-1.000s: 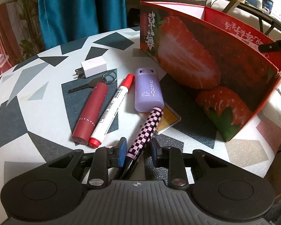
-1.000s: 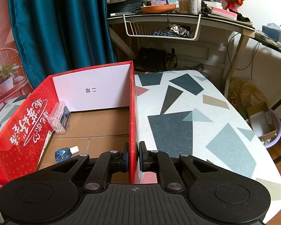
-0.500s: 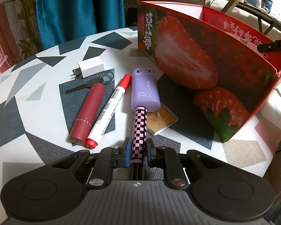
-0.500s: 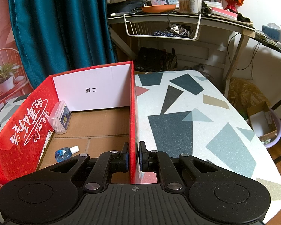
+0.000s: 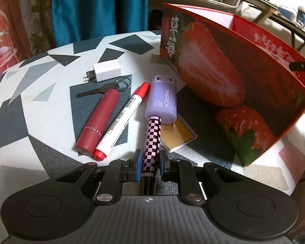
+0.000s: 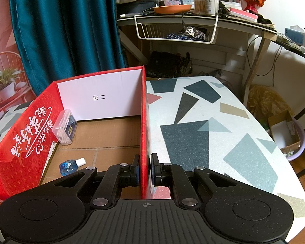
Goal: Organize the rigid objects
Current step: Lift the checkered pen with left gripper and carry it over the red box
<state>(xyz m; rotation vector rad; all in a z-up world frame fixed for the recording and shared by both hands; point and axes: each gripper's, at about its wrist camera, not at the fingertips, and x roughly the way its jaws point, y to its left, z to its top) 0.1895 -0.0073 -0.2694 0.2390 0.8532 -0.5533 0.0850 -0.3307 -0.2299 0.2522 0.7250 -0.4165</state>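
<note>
In the left wrist view my left gripper (image 5: 149, 160) is shut on a pink-and-black checkered pen (image 5: 152, 138), whose far tip lies against a lilac case (image 5: 162, 99) on the table. Left of the pen lie a red-capped white marker (image 5: 124, 120), a dark red tube (image 5: 99, 122), a key with a ring (image 5: 103, 90) and a white charger plug (image 5: 106, 70). A gold card (image 5: 177, 134) lies under the pen. The red strawberry box (image 5: 223, 71) stands to the right. My right gripper (image 6: 145, 170) is shut on the box's right wall (image 6: 144, 122).
Inside the box lie a clear plastic case (image 6: 64, 127) and a small blue bottle (image 6: 70, 165). The patterned table (image 6: 213, 132) extends right of the box. A teal curtain (image 6: 67, 30) and a cluttered desk (image 6: 193, 20) stand behind.
The left jaws have come together on the checkered pen, which has swung from tilted to straight between them. The right gripper has not moved.
</note>
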